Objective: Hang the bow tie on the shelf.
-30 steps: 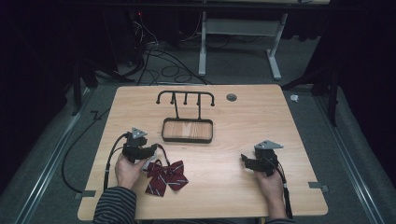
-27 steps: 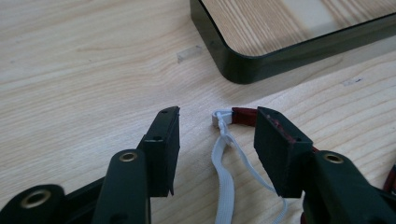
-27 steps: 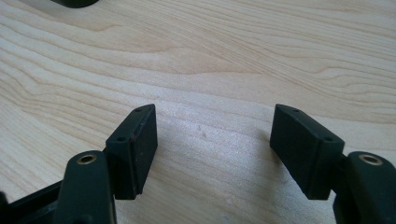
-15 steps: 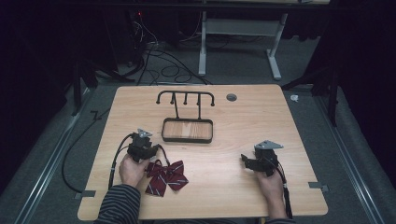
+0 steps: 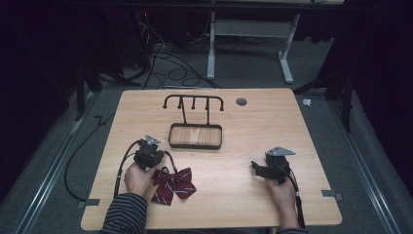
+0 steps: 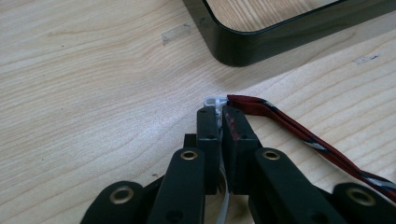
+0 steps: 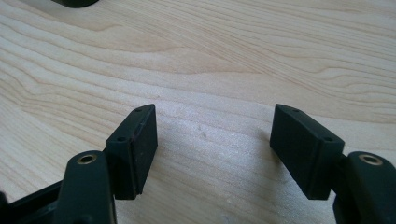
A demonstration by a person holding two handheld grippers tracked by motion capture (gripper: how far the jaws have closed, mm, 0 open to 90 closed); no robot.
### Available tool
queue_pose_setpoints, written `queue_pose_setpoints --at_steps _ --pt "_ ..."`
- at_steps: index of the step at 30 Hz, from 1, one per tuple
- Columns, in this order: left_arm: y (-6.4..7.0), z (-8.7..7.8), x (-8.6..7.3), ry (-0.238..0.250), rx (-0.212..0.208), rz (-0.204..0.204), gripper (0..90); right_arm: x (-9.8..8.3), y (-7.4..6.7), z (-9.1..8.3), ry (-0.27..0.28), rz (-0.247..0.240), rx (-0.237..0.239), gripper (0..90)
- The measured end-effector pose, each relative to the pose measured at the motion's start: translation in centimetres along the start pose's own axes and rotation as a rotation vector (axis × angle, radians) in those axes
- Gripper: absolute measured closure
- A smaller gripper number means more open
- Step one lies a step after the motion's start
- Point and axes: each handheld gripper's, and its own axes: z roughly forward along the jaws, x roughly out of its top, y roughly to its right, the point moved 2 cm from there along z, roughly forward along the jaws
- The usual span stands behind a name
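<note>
- The bench is lit brightly and evenly from above in the high view; the surrounding floor and background are left dim to near black
- Soft, short shadows are cast under the tray; no glare is seen
- In both gripper views the wood grain is rendered sharply; the nearest black linkages are slightly softened

Left gripper: black body, grey three-cornered plate on top, black cable looping behind. Right gripper: same build. Brass-ringed holes behind the black fingers. Dark striped sleeve.
</note>
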Motion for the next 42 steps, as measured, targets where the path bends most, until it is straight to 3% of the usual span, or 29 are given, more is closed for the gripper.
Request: queue_pose_setpoints --at_steps 7,14,23,27,35,42 --pt "0.5 -0.9 0.1 0.013 -0.026 0.017 86.3 0.0 0.0 0.0 0.0 0.001 0.0 33.4" --pt "0.9 -3.3 0.2 0.045 -0.05 0.036 86.7 0.0 0.0 0.0 0.0 -0.001 0.001 33.4" --pt "1.2 -5.9 0.3 0.099 -0.084 0.03 86.7 0.0 0.0 0.0 0.0 0.001 0.001 33.4" --pt "1.6 -7.1 1.0 0.13 -0.093 0.051 86.7 0.0 0.0 0.0 0.0 0.0 0.0 33.4" --pt "1.6 -8.2 1.9 0.166 -0.108 0.052 86.7 0.0 0.0 0.0 0.0 -0.001 0.002 33.5" --pt "2.2 -9.4 2.9 0.199 -0.114 0.081 86.7 0.0 0.0 0.0 0.0 -0.001 0.002 33.5"
